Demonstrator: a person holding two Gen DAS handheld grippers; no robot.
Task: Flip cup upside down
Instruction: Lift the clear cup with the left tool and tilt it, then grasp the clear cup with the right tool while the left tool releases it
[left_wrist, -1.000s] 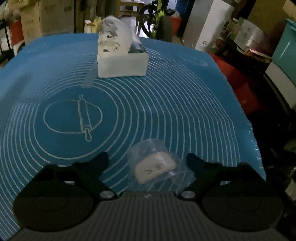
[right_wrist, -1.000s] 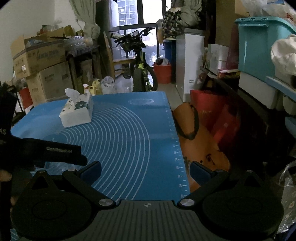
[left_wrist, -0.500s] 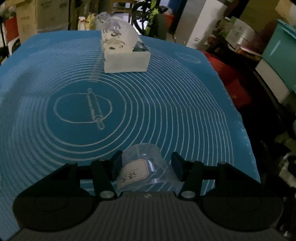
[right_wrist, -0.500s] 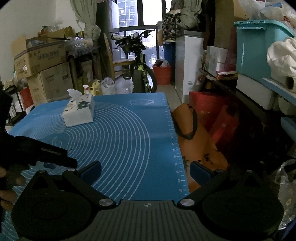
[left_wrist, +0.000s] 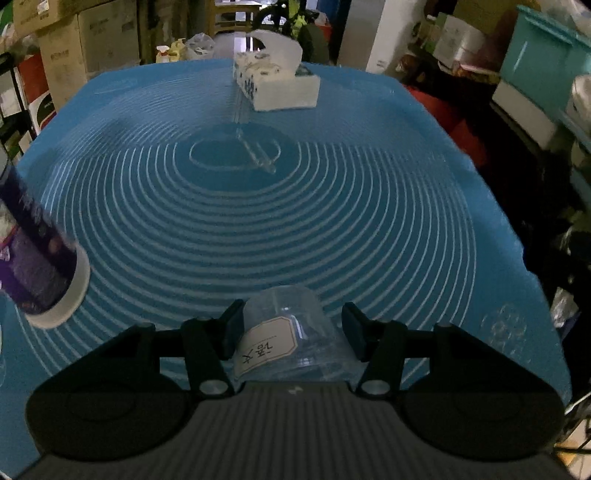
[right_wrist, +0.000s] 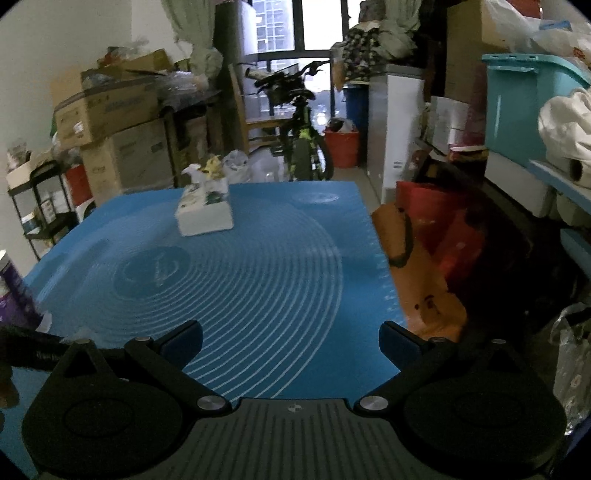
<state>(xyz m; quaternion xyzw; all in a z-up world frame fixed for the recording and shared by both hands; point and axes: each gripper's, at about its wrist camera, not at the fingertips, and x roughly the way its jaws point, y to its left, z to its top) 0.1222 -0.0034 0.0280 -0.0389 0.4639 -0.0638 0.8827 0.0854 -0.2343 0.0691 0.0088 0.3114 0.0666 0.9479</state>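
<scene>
A clear plastic cup (left_wrist: 291, 332) with a white label sits between the fingers of my left gripper (left_wrist: 291, 330), which is shut on it. The cup's closed base points away from me over the blue mat (left_wrist: 295, 206), and its mouth is hidden behind the gripper body. My right gripper (right_wrist: 291, 341) is open and empty above the mat's near right part (right_wrist: 258, 280). The cup does not show in the right wrist view.
A white tissue box (left_wrist: 277, 86) stands at the far middle of the mat; it also shows in the right wrist view (right_wrist: 205, 212). A dark purple can (left_wrist: 37, 254) with a white rim stands at the left edge. Boxes, a bicycle and bins crowd the room beyond.
My left gripper closed on the cup, which lay on the mat a second ago, and turned it base-forward. The view now takes in the purple can. The right gripper drifted left a little.
</scene>
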